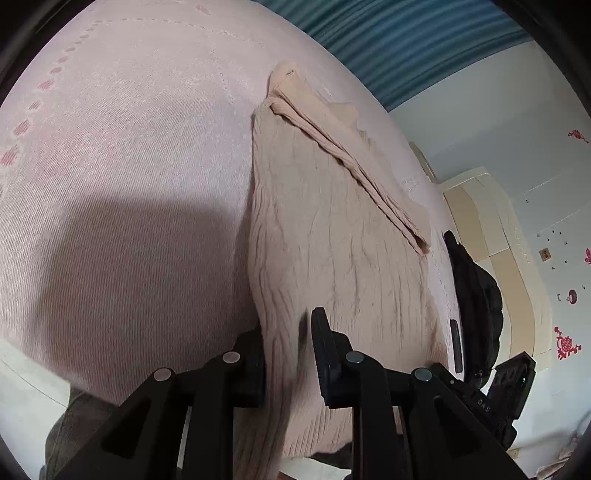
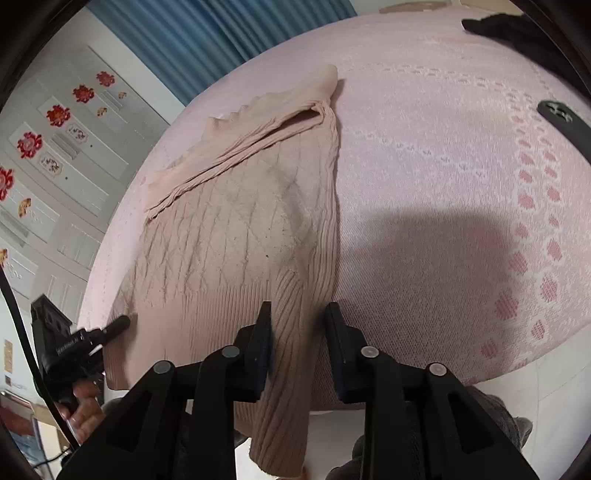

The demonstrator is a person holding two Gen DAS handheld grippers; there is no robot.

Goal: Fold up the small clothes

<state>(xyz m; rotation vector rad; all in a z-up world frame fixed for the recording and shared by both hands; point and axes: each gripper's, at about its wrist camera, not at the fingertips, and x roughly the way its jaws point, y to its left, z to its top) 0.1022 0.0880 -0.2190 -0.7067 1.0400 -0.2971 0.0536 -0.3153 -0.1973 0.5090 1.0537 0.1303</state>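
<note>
A beige cable-knit sweater (image 1: pixel 332 229) lies on the pink bedspread (image 1: pixel 129 166), one sleeve folded across its upper part (image 1: pixel 354 162). My left gripper (image 1: pixel 288 350) is open with the sweater's hem corner between its fingers. In the right wrist view the sweater (image 2: pixel 243 229) lies left of centre, and its ribbed sleeve (image 2: pixel 291 369) hangs over the bed's near edge. My right gripper (image 2: pixel 299 347) is open around that sleeve. The left gripper (image 2: pixel 110 328) also shows there at the sweater's left hem corner.
A black garment (image 1: pixel 476 288) and a dark flat object (image 1: pixel 456 343) lie at the bed's right edge. Black items (image 2: pixel 517 29) sit at the far side of the bedspread (image 2: pixel 443 166). Blue curtains (image 1: pixel 406 40) and white cabinets (image 1: pixel 495 251) stand beyond.
</note>
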